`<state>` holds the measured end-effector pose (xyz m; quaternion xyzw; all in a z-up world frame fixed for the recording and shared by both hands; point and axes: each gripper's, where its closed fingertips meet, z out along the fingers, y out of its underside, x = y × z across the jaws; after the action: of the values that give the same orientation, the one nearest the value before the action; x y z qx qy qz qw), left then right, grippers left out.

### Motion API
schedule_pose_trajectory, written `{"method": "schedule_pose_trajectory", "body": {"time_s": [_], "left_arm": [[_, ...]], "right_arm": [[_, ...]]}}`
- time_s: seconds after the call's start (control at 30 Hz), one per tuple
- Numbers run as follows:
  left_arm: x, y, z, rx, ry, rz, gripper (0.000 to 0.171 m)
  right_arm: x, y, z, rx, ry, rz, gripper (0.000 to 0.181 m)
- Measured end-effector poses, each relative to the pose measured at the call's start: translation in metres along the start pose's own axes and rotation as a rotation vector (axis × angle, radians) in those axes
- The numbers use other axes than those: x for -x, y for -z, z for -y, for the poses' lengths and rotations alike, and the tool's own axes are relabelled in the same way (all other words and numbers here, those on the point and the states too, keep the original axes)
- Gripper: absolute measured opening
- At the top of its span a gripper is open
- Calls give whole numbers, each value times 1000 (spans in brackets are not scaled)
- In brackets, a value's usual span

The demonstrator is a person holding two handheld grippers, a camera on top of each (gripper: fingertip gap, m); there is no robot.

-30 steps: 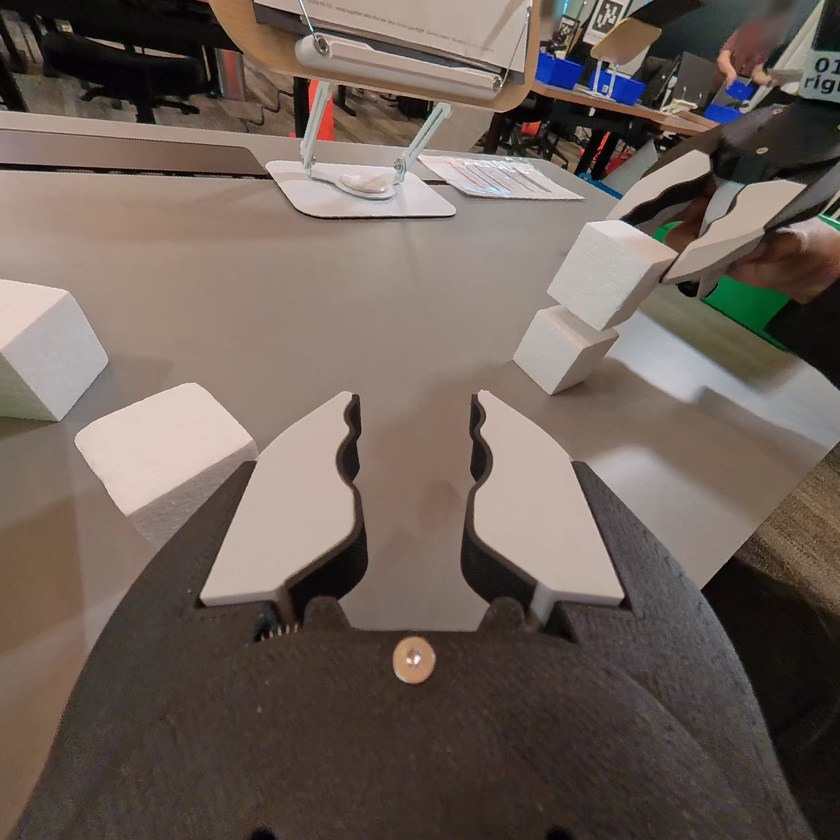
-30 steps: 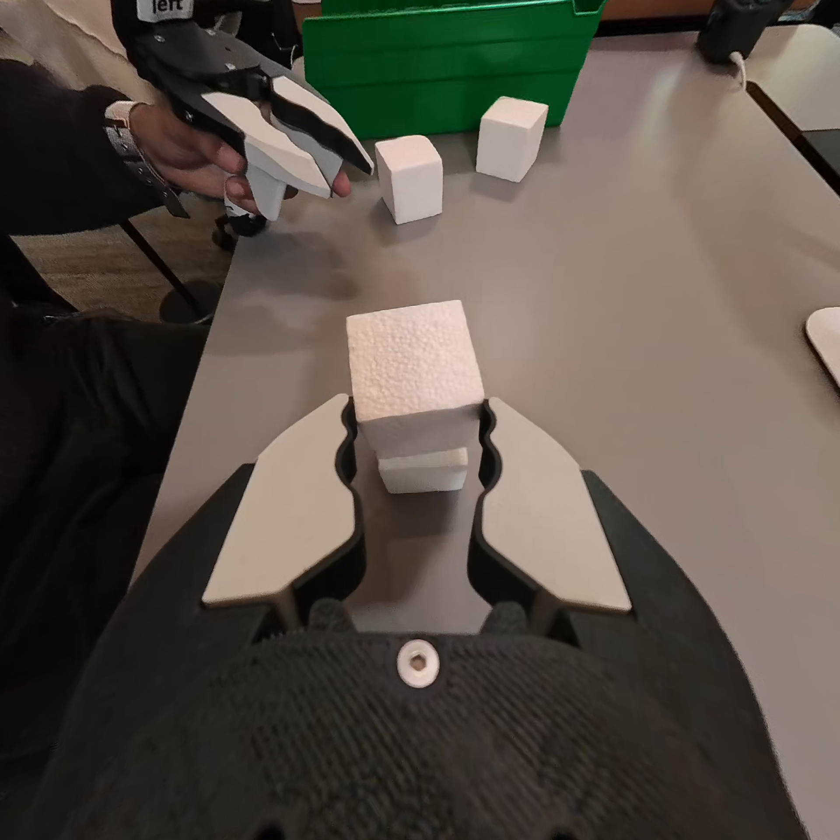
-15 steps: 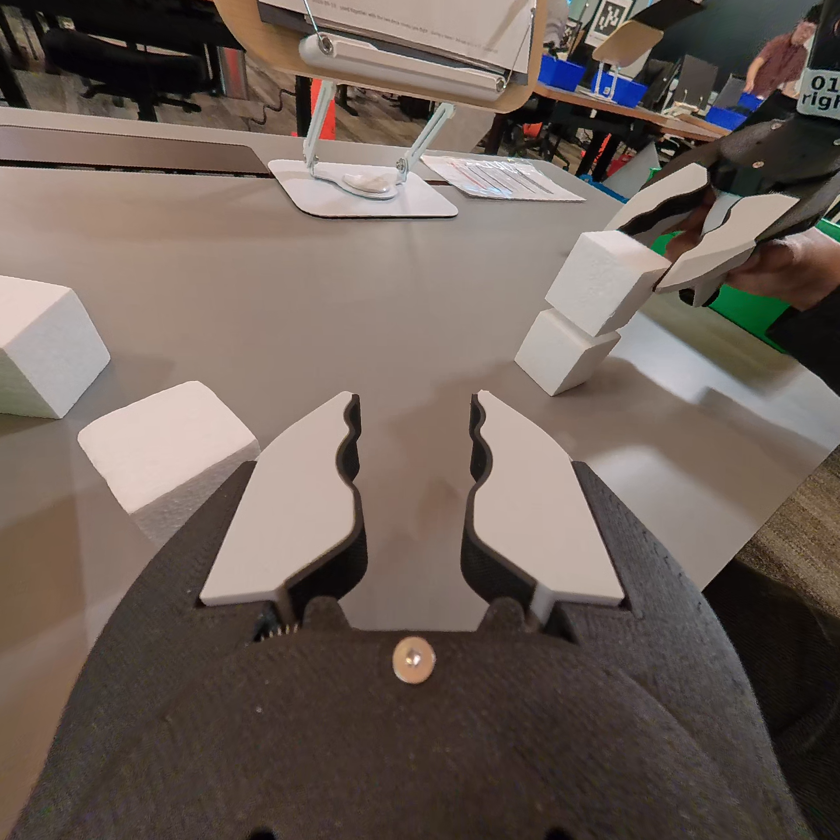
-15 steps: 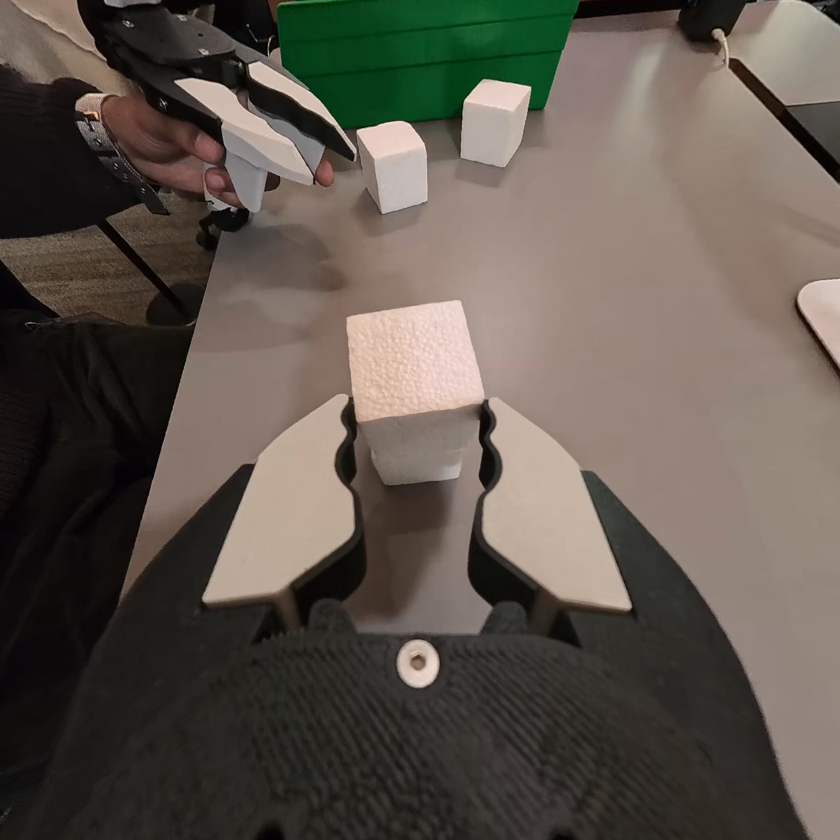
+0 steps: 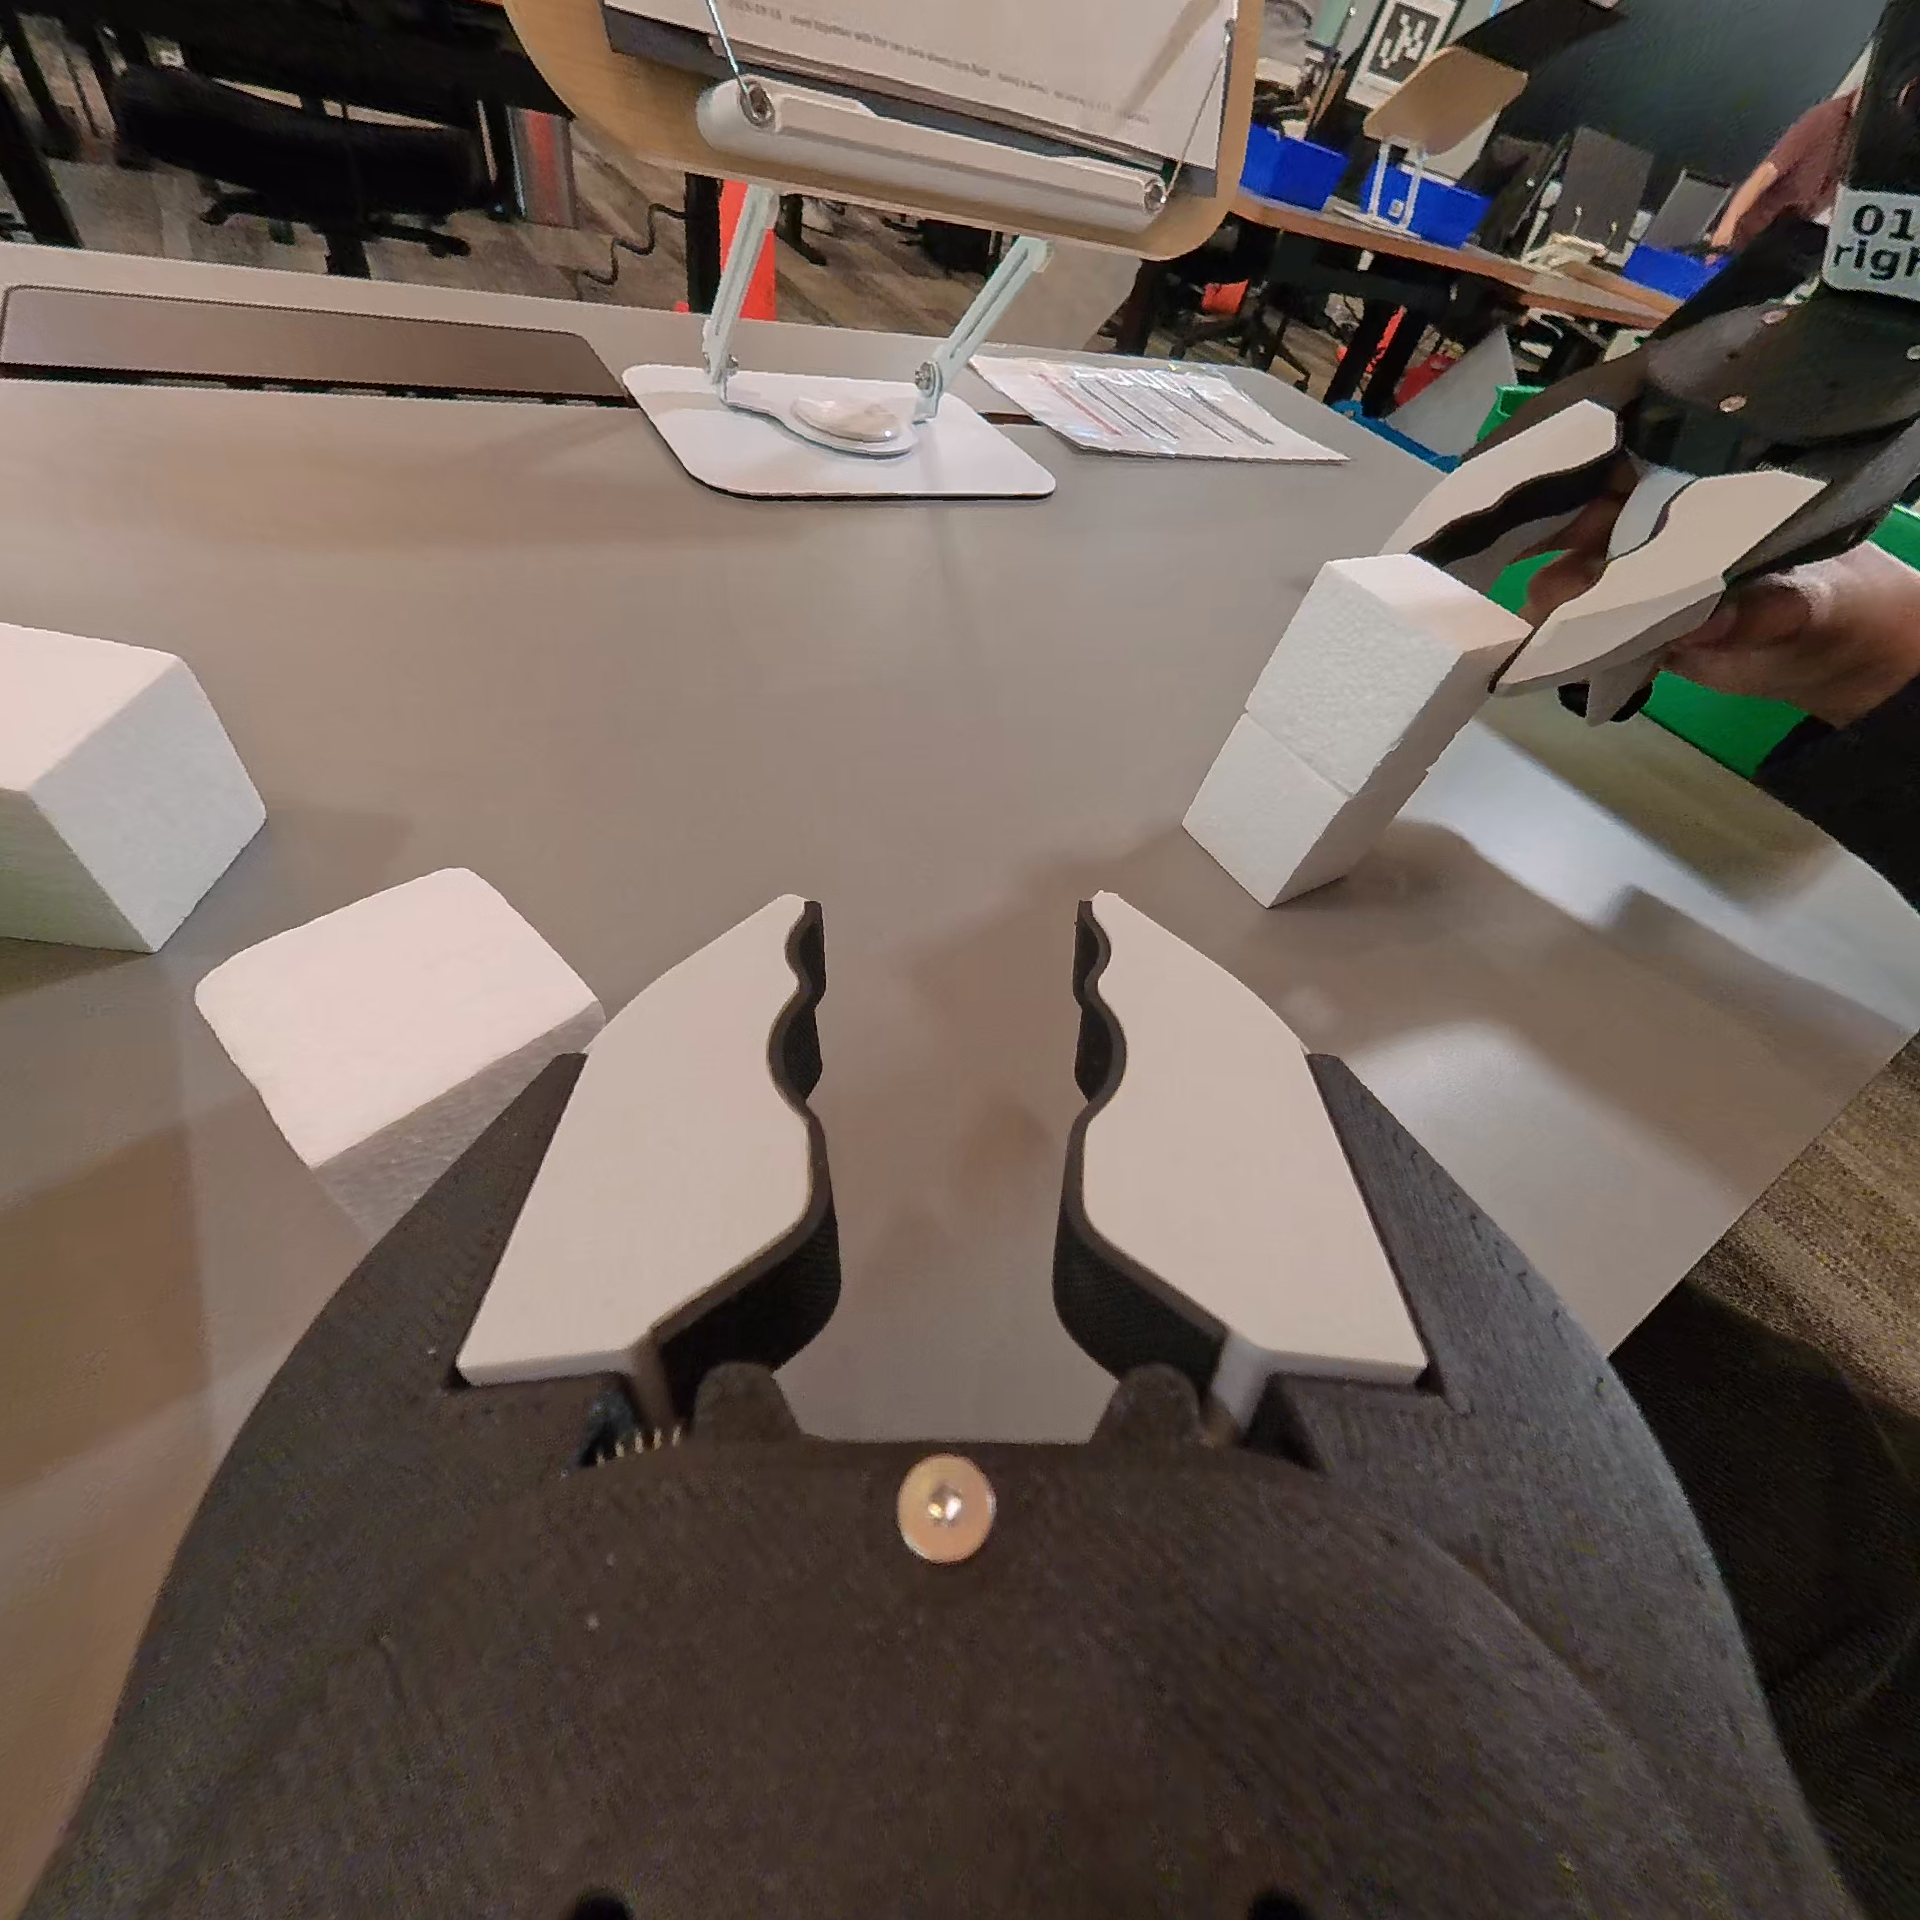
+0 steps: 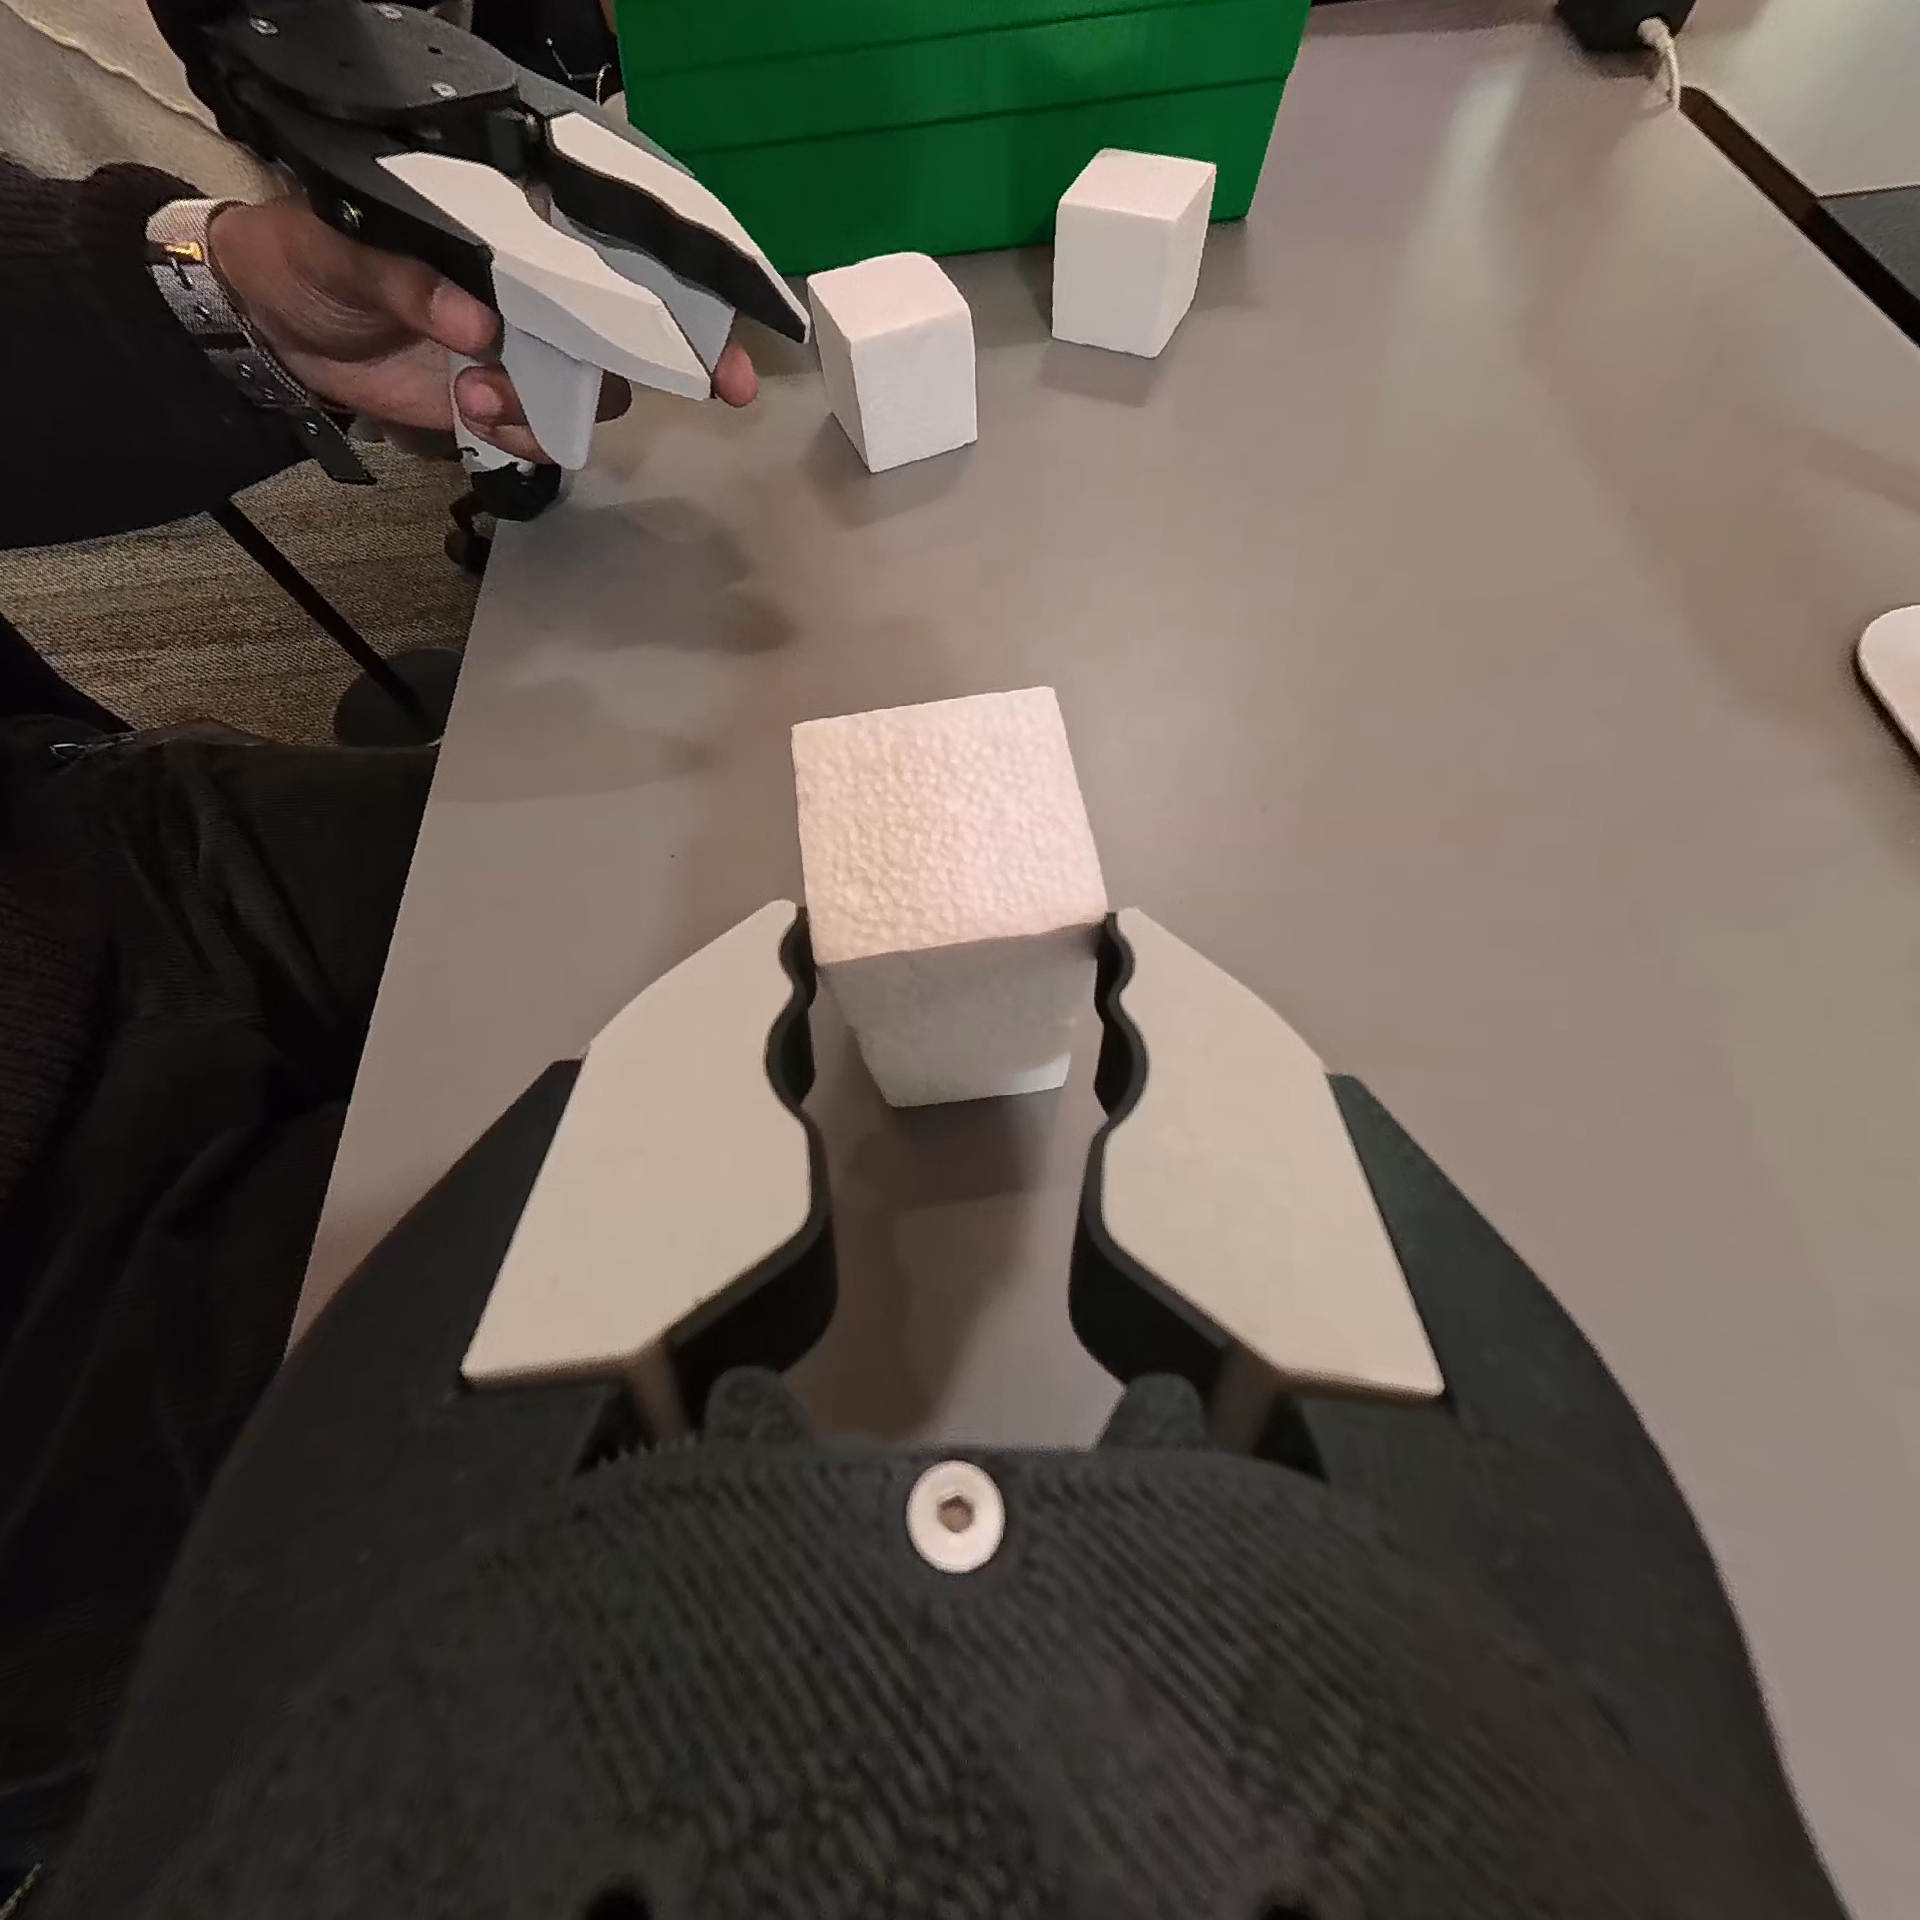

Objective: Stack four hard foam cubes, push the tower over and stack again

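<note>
My right gripper is shut on a white foam cube with its fingertips on the cube's two sides. The cube rests squarely on a second foam cube near the front edge of the grey table. The left wrist view shows the same pair, the upper cube on the lower cube, with the right gripper at the upper one. My left gripper is open and empty, just above the table. The nearest thing to it is a loose foam block by its left finger.
Another foam block lies farther left. Both loose blocks stand before a green bin. A white tilted stand and a clear plastic bag sit at the far side. The table edge runs along the person's lap. Across from one pair of fingers to the other is roughly 20 cm. Between my left fingertips and the loose foam block there is roughly 7 cm. Look for it in the right wrist view too.
The right gripper lowered its foam cube and straightened it until it sits flush on the lower cube. The left gripper stayed open and barely moved.
</note>
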<state>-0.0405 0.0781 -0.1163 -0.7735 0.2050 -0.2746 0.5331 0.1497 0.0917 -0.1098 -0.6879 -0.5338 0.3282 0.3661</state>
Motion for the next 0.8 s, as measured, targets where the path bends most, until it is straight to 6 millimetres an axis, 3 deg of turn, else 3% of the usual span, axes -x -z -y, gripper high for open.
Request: {"method": "schedule_pose_trajectory", "body": {"time_s": [0.8], "left_arm": [[4,3,3,-12,6,18,47]], "right_arm": [[4,-2,1,-66,-45,35,53]]}}
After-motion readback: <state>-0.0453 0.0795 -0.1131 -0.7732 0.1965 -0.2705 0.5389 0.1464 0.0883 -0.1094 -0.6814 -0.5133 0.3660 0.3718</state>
